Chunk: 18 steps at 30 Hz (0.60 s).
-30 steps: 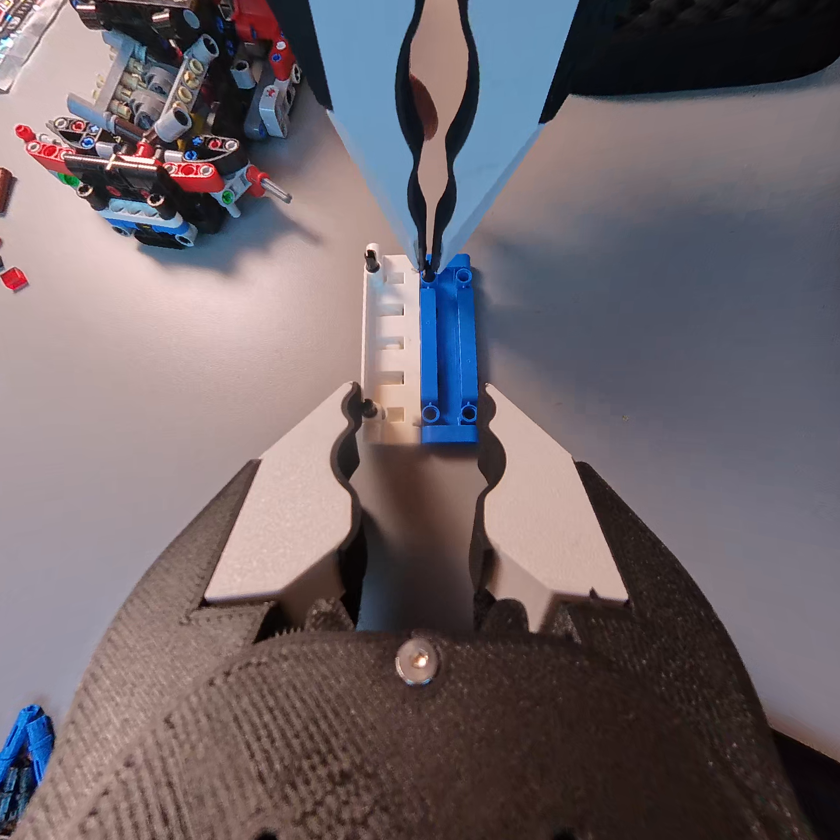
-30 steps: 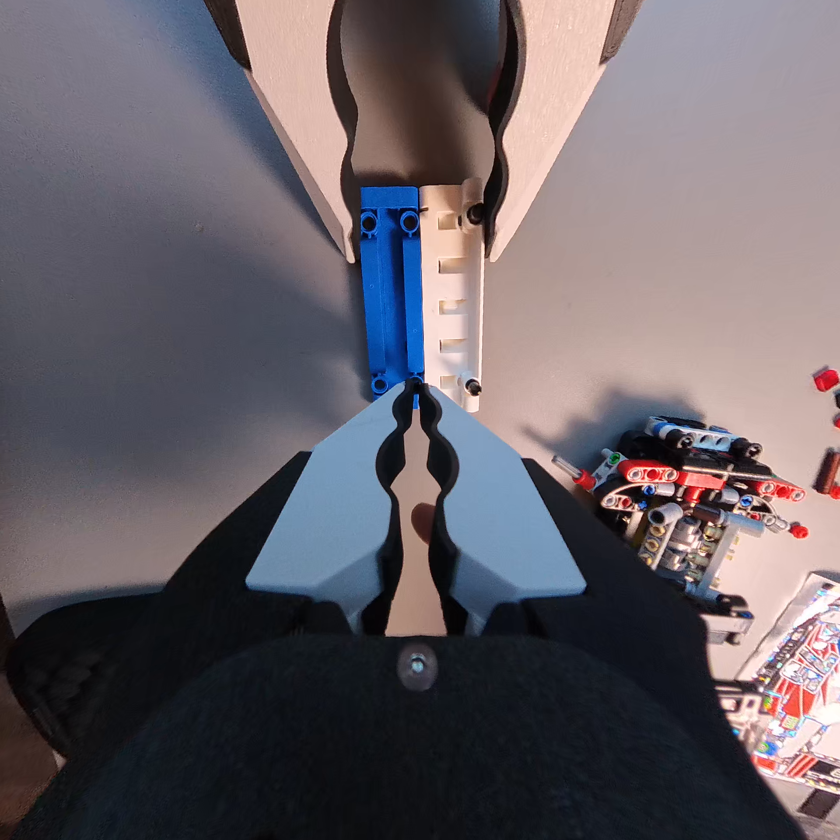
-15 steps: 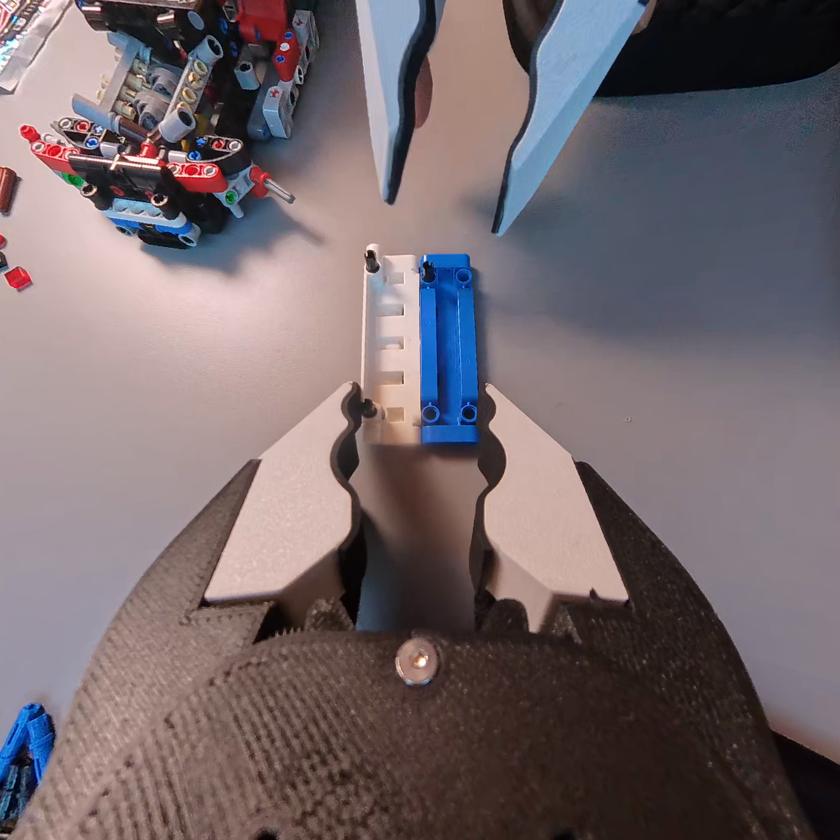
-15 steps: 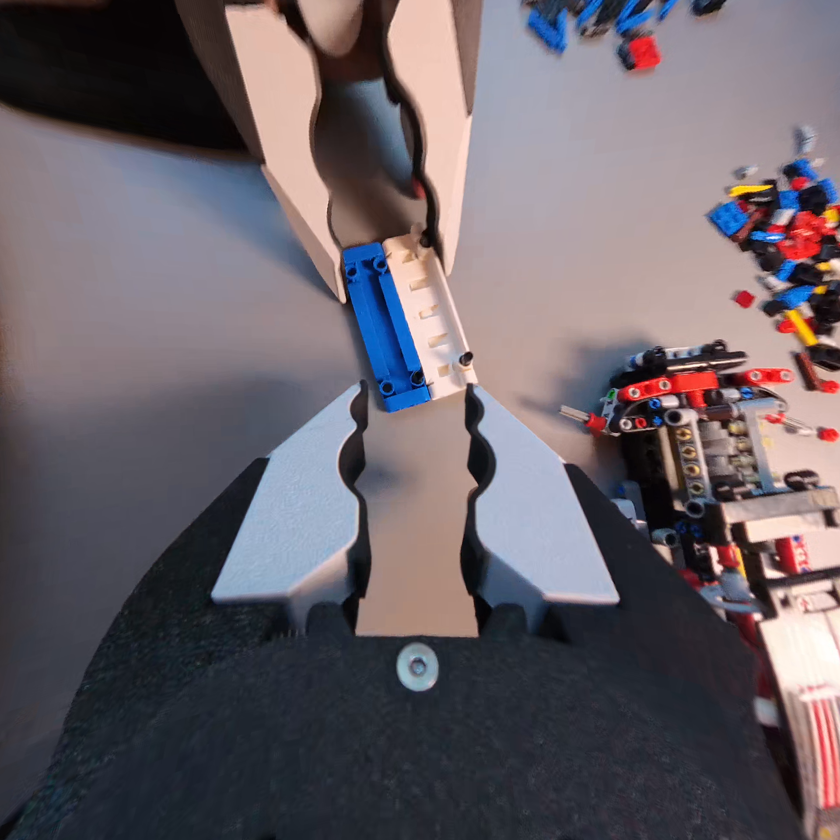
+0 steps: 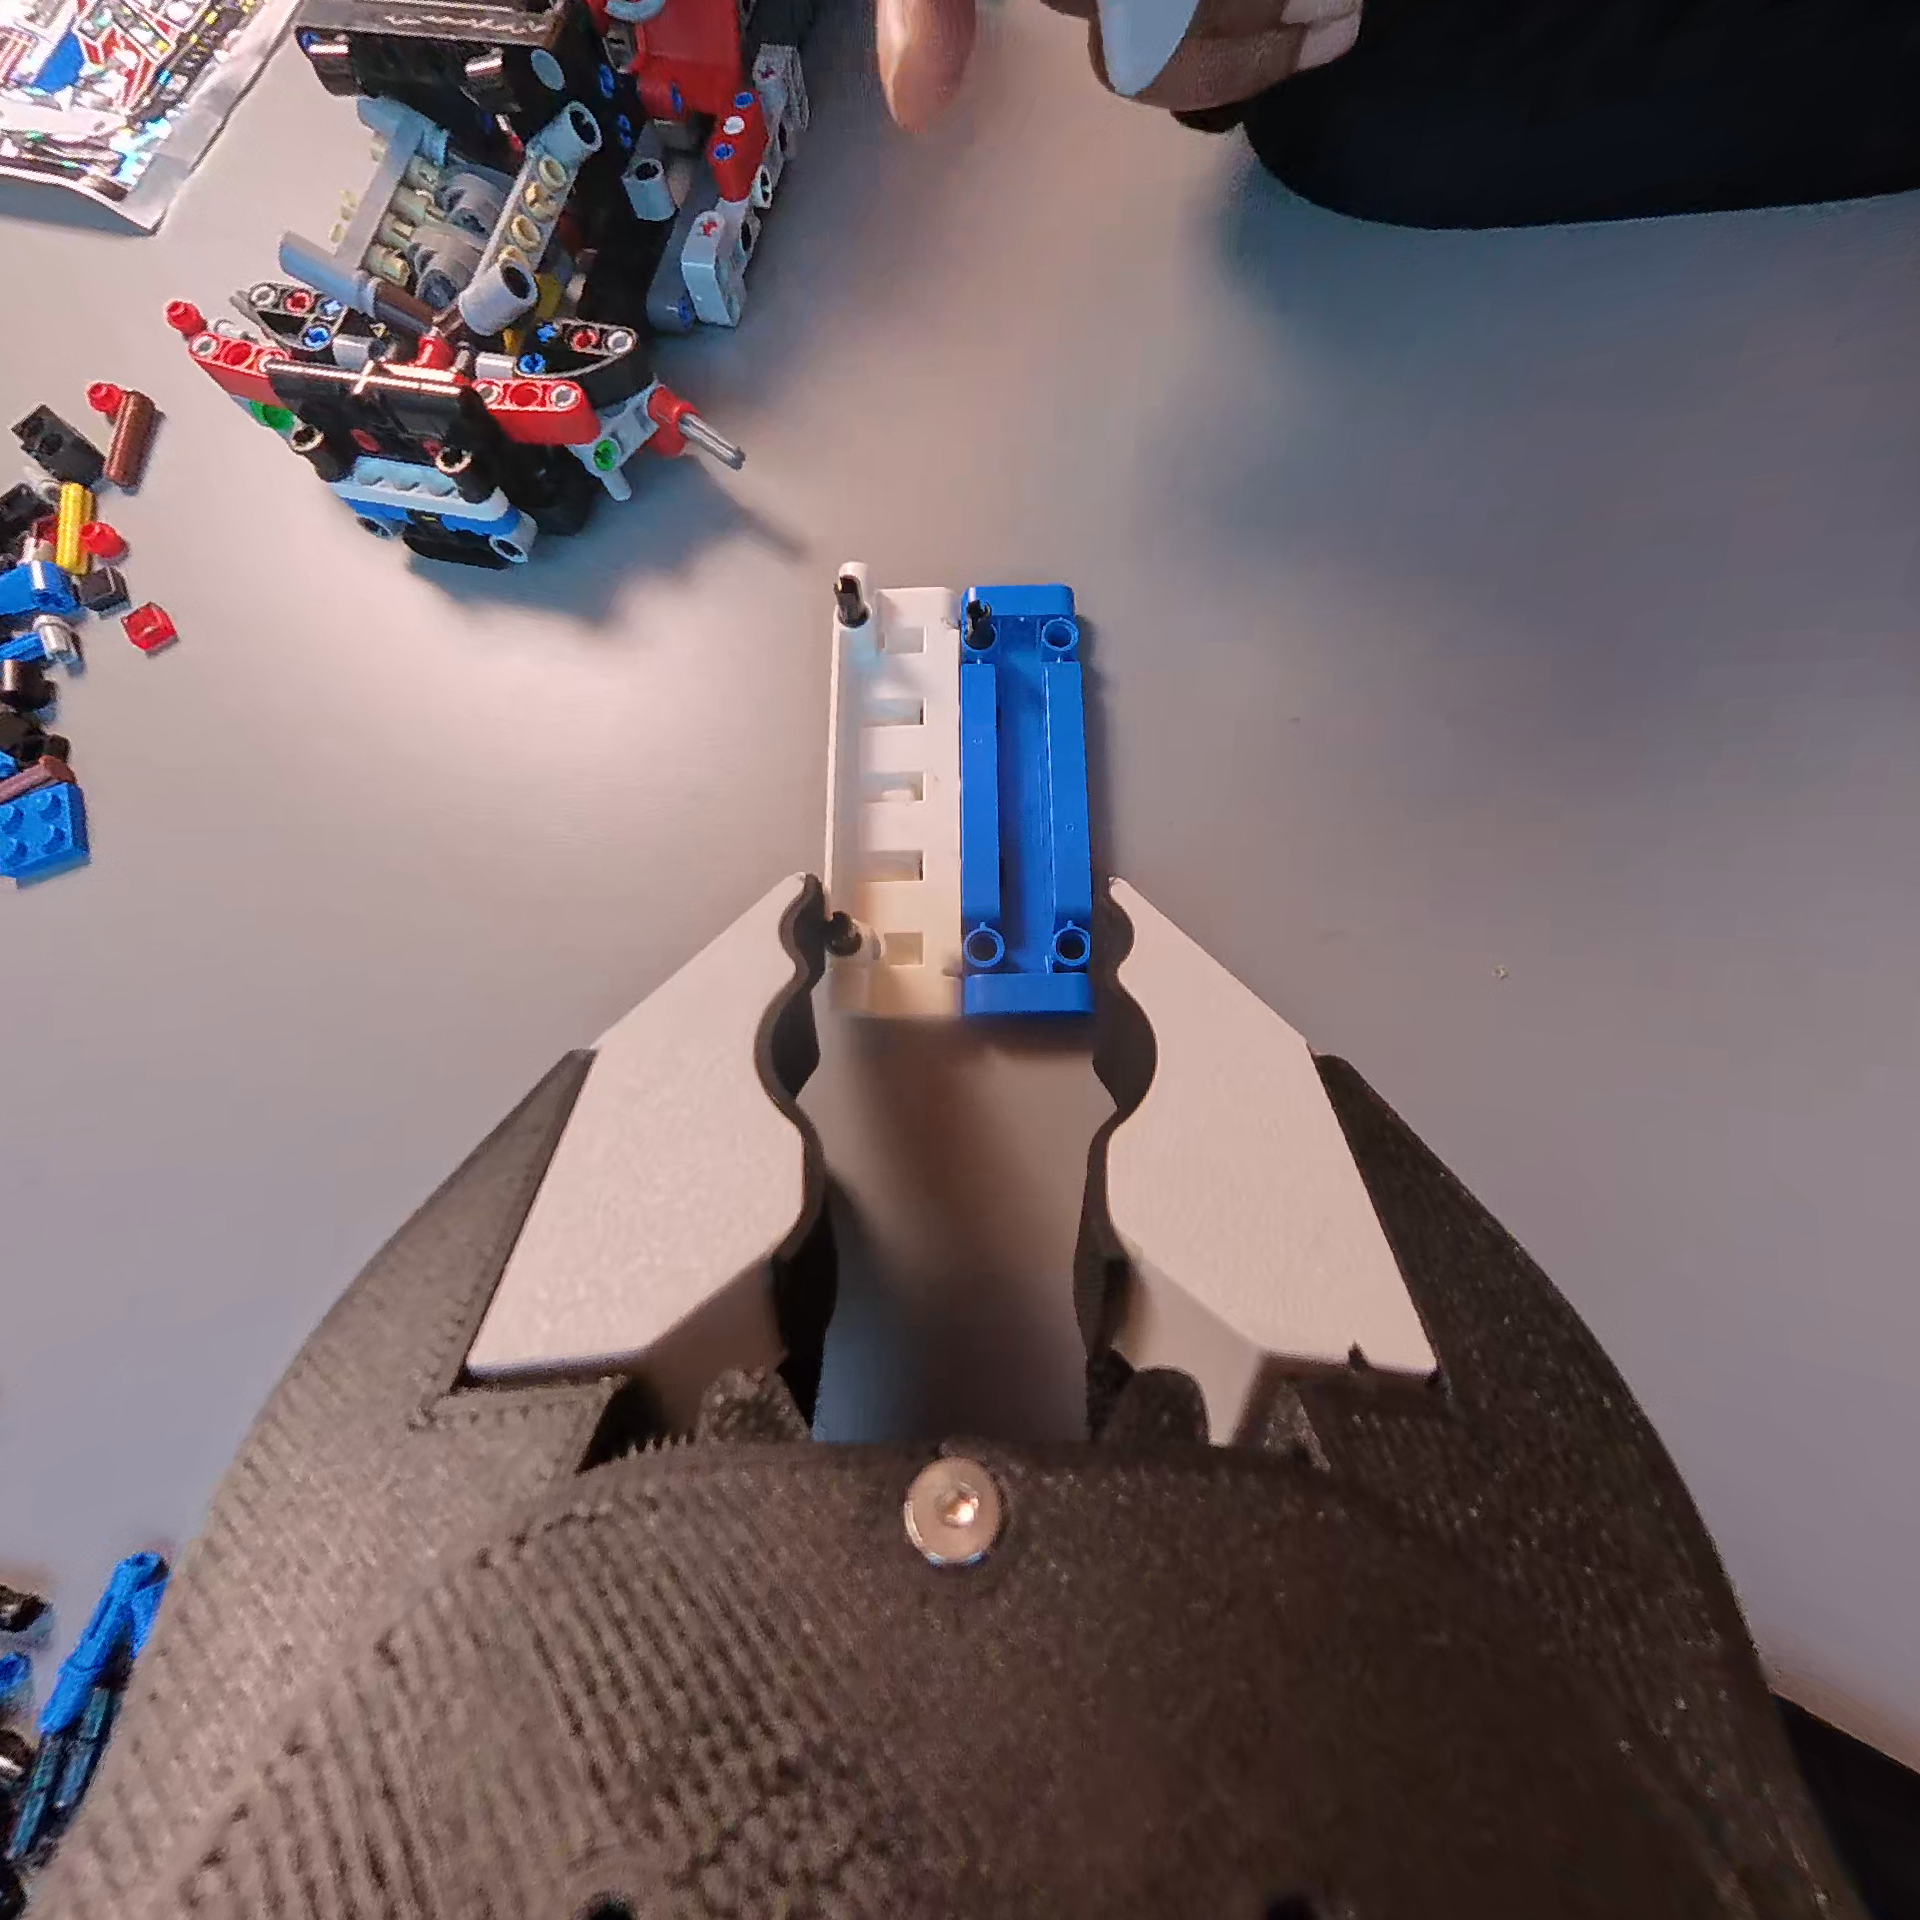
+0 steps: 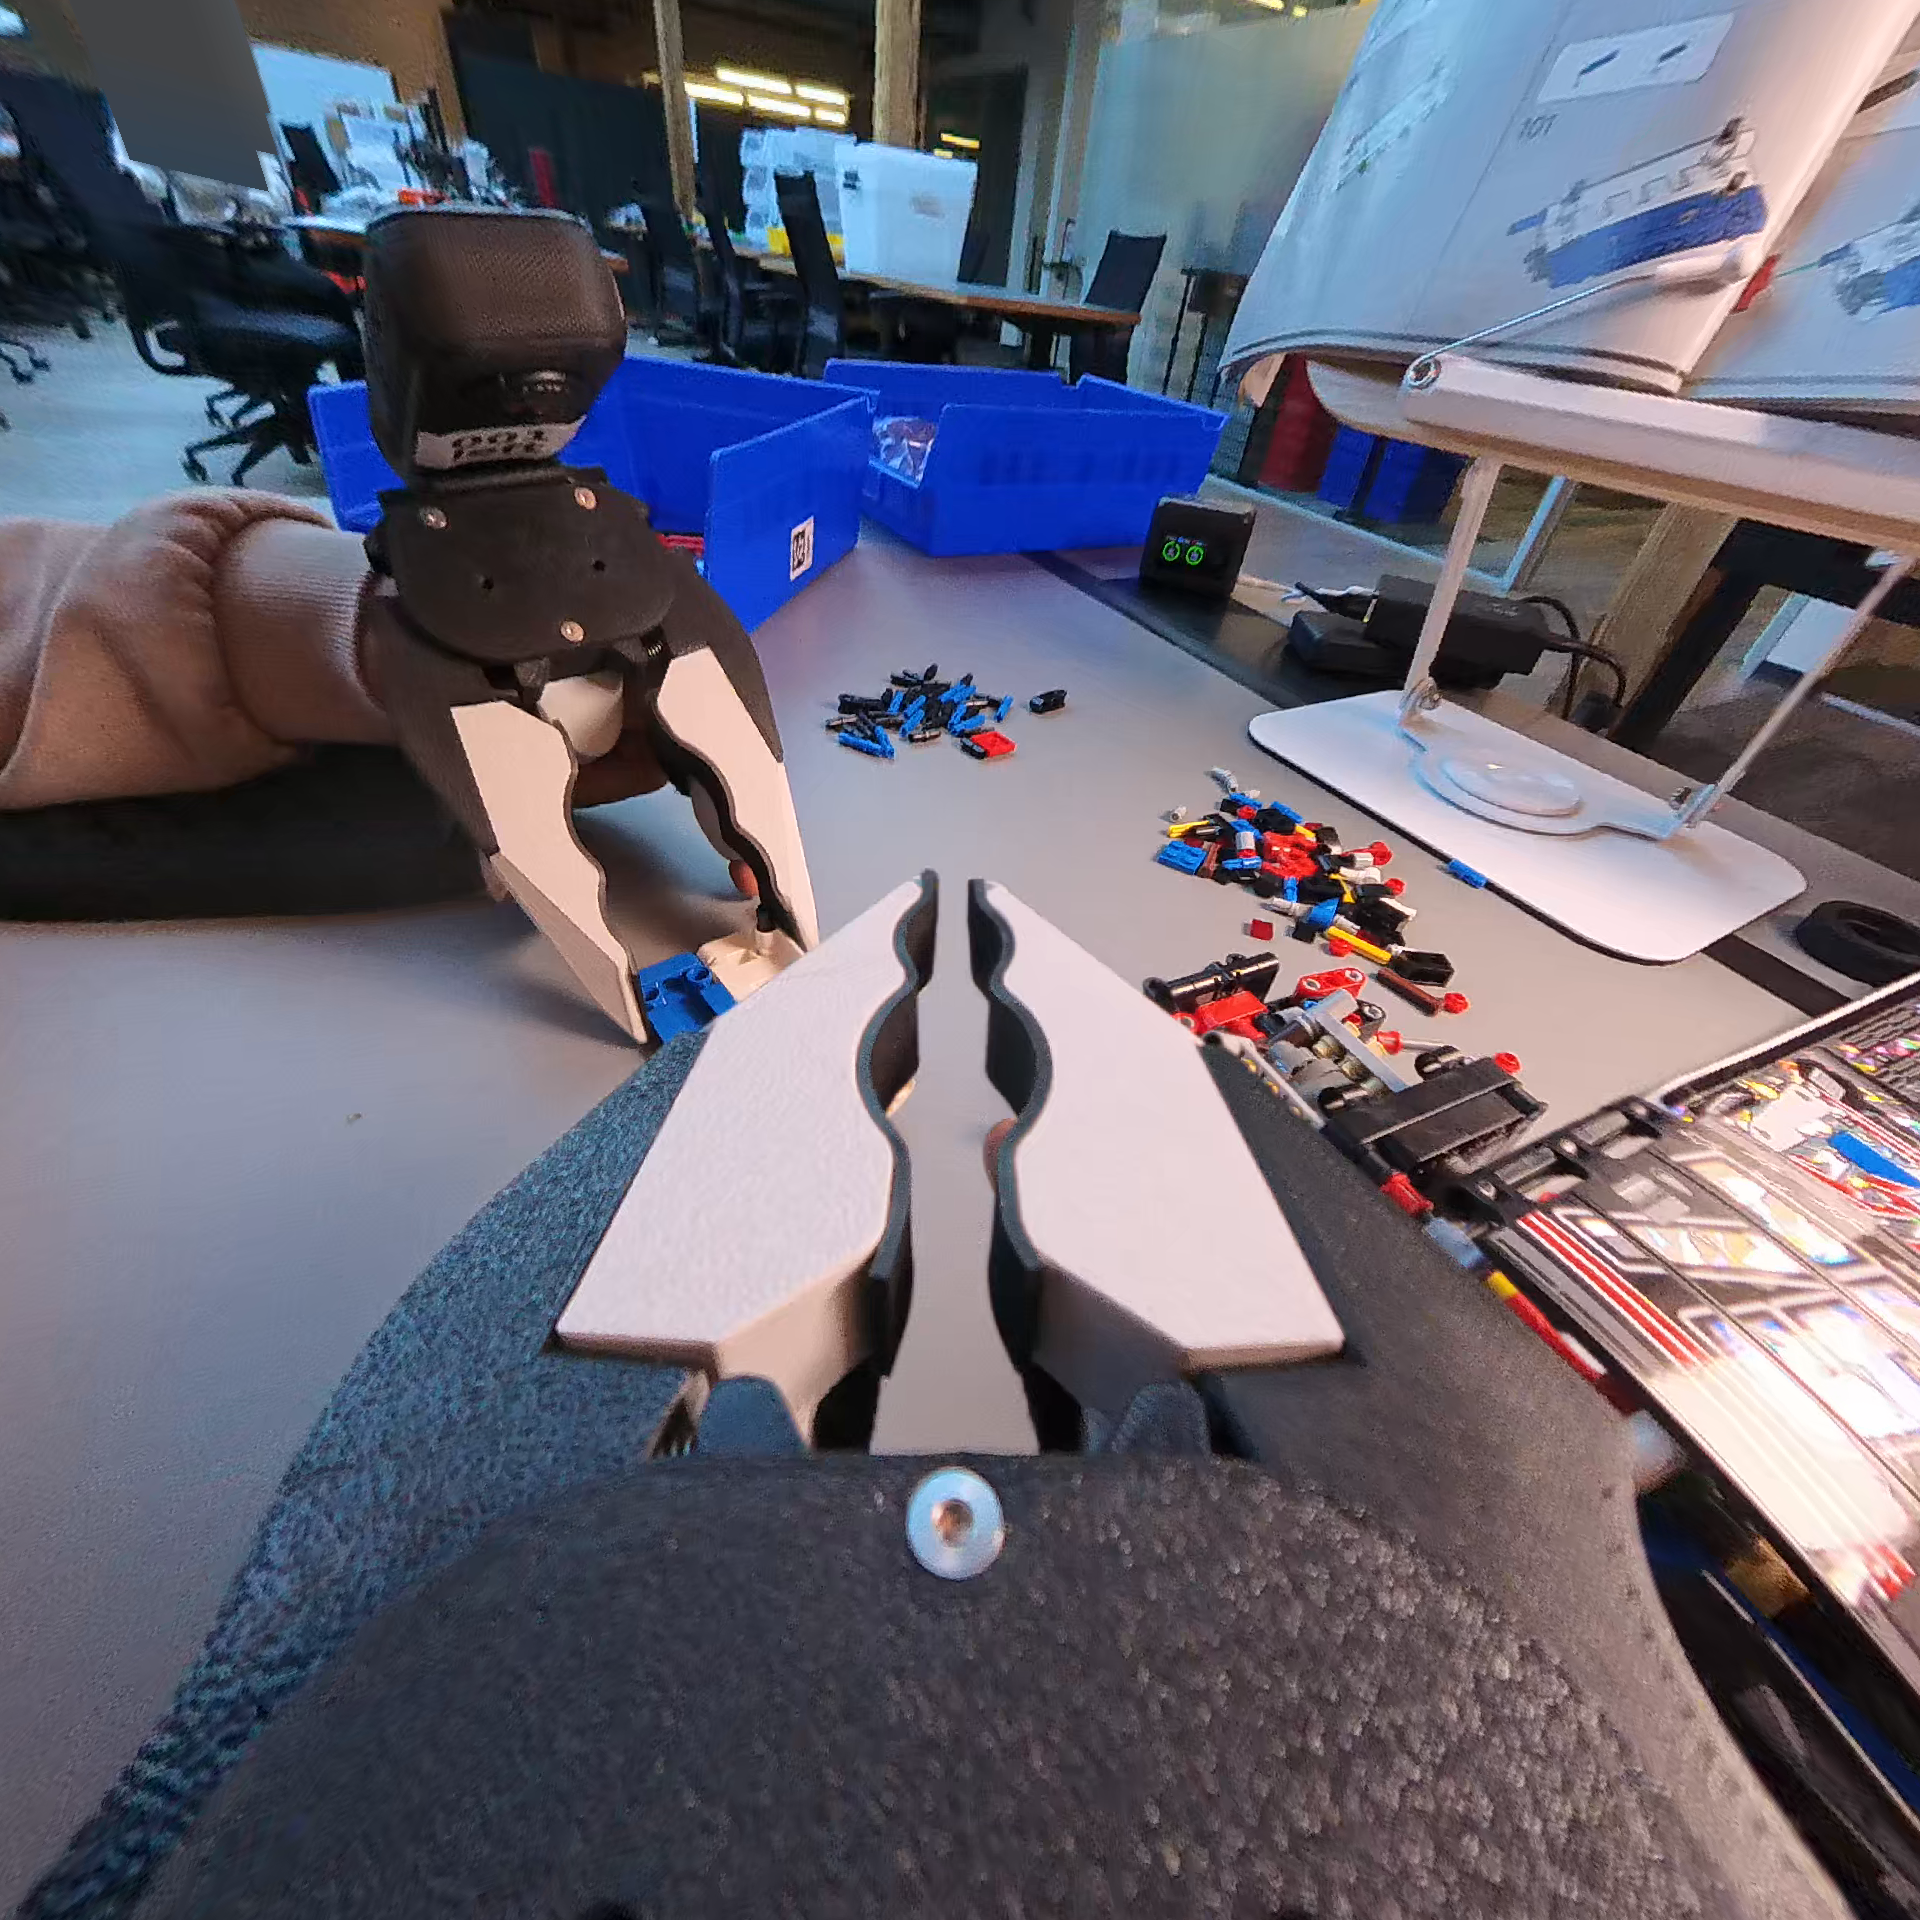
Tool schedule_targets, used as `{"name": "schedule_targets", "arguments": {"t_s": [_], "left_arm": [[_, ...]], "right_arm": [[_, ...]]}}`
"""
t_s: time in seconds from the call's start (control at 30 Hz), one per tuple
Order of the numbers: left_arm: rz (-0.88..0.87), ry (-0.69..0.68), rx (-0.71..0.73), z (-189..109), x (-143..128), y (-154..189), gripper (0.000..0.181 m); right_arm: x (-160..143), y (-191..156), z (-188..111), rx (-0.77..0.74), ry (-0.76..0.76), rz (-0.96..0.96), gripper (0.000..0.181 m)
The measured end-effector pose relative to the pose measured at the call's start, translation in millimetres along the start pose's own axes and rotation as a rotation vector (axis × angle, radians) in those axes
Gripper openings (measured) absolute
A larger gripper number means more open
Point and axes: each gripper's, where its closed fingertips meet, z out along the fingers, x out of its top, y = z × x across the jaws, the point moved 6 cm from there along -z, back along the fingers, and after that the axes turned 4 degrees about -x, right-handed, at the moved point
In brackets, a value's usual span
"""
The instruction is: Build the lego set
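Left gripper (image 5: pixel 961 940): jaws spread just wide enough to bracket the near end of the panel pair, one fingertip against the white panel (image 5: pixel 894 790), the other against the blue panel (image 5: pixel 1023 800). Whether real squeeze is applied cannot be told; it reads as a steadying hold so the pair is kept from sliding on the grey table (image 5: pixel 1455 727).

The two panels are laid flat, side by side and touching along their long edges, undersides up. Black pins (image 5: pixel 847 601) are seated at both ends of the white panel's outer edge, and one more sits at the far end by the seam. Likely purpose: joining the panels, with the spare pins left for mounting onto the main build.

Right gripper (image 6: pixel 953 883): lifted clear of the panels, jaws nearly closed with a thin gap, nothing seen between them. It is aimed across the table toward the loose parts pile (image 6: pixel 1299 873) and the small pin pile (image 6: pixel 925 712), so a next-part fetch is probable.

The partly built model (image 5: pixel 478 312) is parked well apart, and the instruction booklet (image 6: pixel 1558 177) is propped on a stand for reference.
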Motion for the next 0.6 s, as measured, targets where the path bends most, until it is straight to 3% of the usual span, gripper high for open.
{"name": "schedule_targets", "arguments": {"t_s": [0.03, 0.2, 0.37, 0.6], "left_arm": [[0.003, 0.003, -0.005, 0.1, -0.1, -0.6, 0.049], [0.033, 0.053, -0.025, -0.1, -2.5, -7.5, 0.049], [0.025, 0.11, 0.044, -7.9, -2.3, -21.8, 0.049], [0.01, 0.103, 0.067, -8.4, -3.7, -27.2, 0.049]], "right_arm": [[0.9, 0.8, -1.2, -0.006, 0.013, 0.011, 0.006], [4.8, 4.8, -5.1, -0.036, 0.061, 0.037, 0.01], [7.7, 4.8, -8.9, -0.02, 0.07, 0.039, 0.016], [13.5, -0.7, -16.3, -0.01, 0.1, 0.027, 0.015]]}}
